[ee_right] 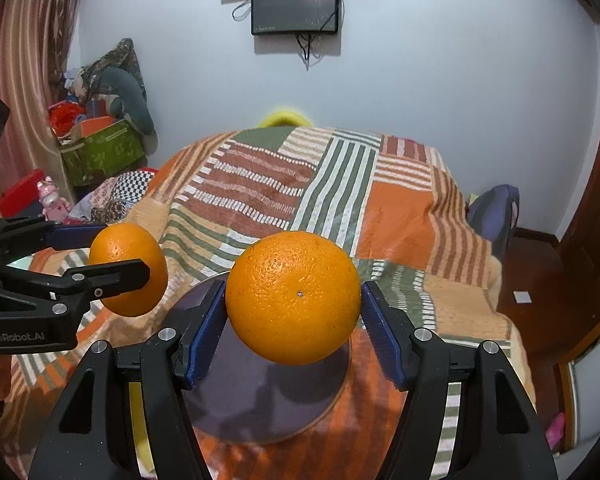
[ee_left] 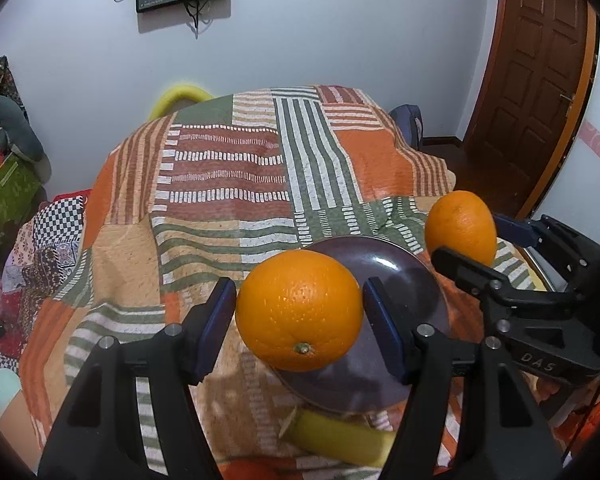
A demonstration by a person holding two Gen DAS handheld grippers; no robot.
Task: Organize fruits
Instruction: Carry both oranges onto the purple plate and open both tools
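**Two oranges held above a dark plate**

At the far left, a green box (ee_right: 102, 152) heaped with clutter is seen against the wall, with a pink toy (ee_right: 52, 200) just below it. The left gripper (ee_left: 299, 312) is clamped on an orange (ee_left: 299, 310), its blue pads (ee_left: 219, 324) pressed against both sides of the fruit, stem end turned toward the camera. The fruit is carried in the air over the near left part of a dark purple plate (ee_left: 384, 264), which rests on a patchwork bedspread (ee_left: 228, 184). A banana (ee_left: 340, 438) is partly seen just beside the plate's near rim. To the right, the right gripper (ee_right: 294, 316) is closed on a second orange (ee_right: 293, 296), which is likewise gripped between blue pads (ee_right: 204, 332) and held above the plate. The two oranges are kept near each other but apart. A black screen (ee_right: 295, 6) is mounted on the wall behind the bed. At the far right, a brown door (ee_left: 540, 68) is visible.
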